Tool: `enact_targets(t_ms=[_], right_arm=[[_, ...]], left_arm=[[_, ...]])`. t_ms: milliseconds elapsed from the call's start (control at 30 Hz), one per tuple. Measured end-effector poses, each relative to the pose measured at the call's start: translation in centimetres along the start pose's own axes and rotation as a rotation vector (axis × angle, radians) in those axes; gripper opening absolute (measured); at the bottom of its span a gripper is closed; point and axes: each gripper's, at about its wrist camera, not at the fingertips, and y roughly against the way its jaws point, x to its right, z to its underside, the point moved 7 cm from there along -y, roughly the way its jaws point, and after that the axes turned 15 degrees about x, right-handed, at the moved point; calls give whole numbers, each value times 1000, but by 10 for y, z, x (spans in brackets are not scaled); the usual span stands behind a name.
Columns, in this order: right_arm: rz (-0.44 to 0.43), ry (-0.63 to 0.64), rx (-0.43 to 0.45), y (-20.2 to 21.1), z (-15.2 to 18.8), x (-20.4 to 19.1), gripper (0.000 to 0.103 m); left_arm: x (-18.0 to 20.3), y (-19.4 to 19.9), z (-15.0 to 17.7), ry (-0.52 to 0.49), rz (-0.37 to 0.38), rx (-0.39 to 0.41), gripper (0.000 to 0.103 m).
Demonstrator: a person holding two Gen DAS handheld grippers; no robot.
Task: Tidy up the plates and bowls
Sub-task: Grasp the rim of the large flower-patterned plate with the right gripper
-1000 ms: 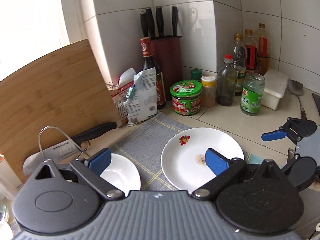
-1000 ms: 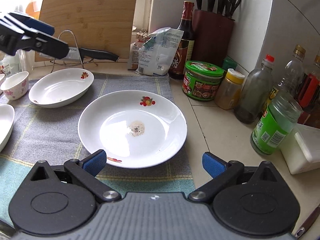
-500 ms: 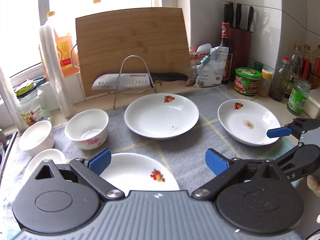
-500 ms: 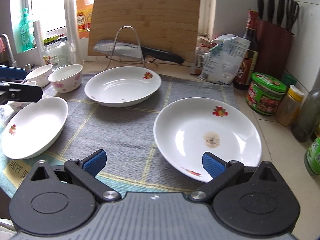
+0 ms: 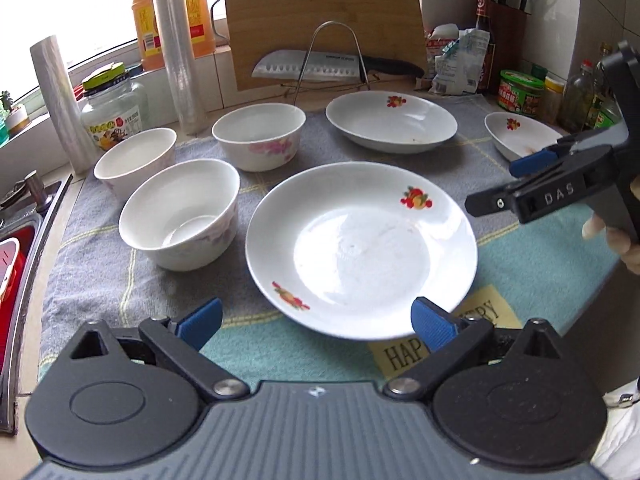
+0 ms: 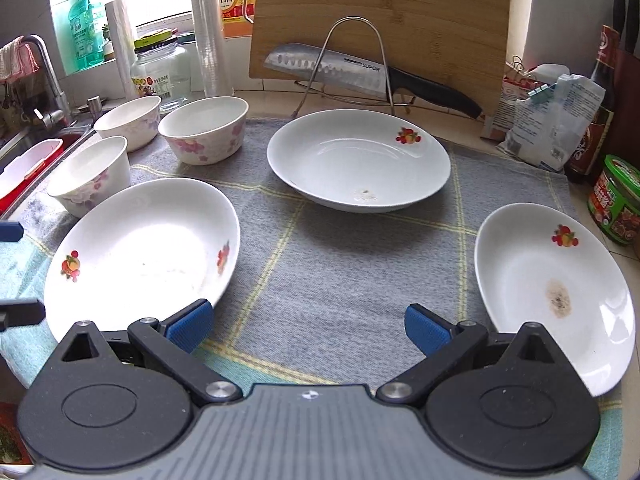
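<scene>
Three white plates with fruit prints lie on a grey-and-teal cloth (image 5: 532, 264): a near one (image 5: 360, 248), a far one (image 5: 390, 122) and a stained right one (image 5: 520, 140). Three floral bowls stand left: near (image 5: 180, 212), far (image 5: 258, 134) and leftmost (image 5: 134, 158). My left gripper (image 5: 316, 320) is open and empty at the near plate's front rim. My right gripper (image 6: 306, 328) is open and empty over the cloth between the near plate (image 6: 140, 252) and the stained plate (image 6: 556, 288); it also shows in the left wrist view (image 5: 532, 160).
A cutting board (image 6: 380, 20) and a cleaver (image 6: 332, 70) on a wire stand are behind the plates. Jars and bottles (image 5: 520, 92) and a knife block (image 5: 506, 20) stand at the right. A sink (image 6: 28, 152) lies at the left, oil bottle (image 5: 168, 12) at the window.
Both grippers have swung left, away from the jars and the stained plate. The three bowls and the near plate have come into view. Both stay open and empty.
</scene>
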Motion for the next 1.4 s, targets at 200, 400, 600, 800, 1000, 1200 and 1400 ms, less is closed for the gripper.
enact_targets(t_ms=[200, 400, 600, 800, 1000, 1200, 1400], right_arm=[[-17, 4, -33, -12, -8, -31, 103], [-3, 38, -102, -22, -1, -50, 103], [-10, 32, -150, -30, 4, -61, 103], [-35, 30, -194, -42, 10, -68, 103], [-75, 56, -219, -58, 7, -70, 103], [-143, 111, -231, -68, -1, -70, 103], [-196, 156, -253, -76, -6, -71, 103]], left_arm=[[-10, -10, 26, -38, 78, -47, 100], [-5, -22, 29, -66, 170, -36, 100], [-2, -34, 26, -107, 213, -22, 101], [-1, -40, 22, -112, 236, -5, 102], [0, -46, 19, -102, 243, 1, 102], [1, -47, 19, -110, 256, 11, 103], [-1, -47, 18, -128, 284, 15, 103]])
